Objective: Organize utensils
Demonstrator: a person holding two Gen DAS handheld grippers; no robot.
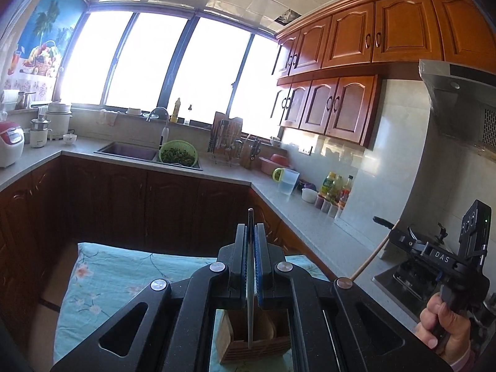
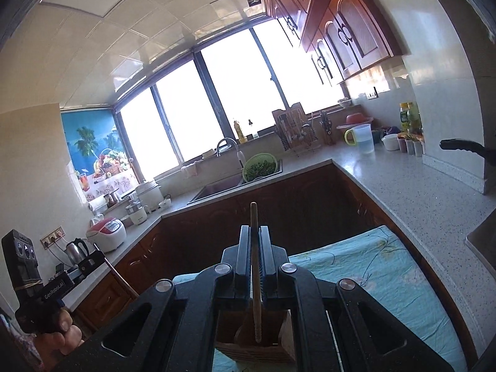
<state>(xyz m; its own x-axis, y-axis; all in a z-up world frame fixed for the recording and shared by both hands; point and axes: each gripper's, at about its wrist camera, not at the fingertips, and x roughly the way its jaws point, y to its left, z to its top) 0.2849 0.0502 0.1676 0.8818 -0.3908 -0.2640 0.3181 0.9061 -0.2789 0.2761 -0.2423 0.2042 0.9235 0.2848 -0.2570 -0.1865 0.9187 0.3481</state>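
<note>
left hand-held gripper: clenched on a thin metal utensil, held upright over the wooden holder | right hand-held gripper: clenched on a wooden stick, its low end over the same holder | holder: sits on the blue flowered cloth on the worktop

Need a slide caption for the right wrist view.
Right gripper shut on a wooden chopstick above a wooden holder on the floral cloth.
</note>
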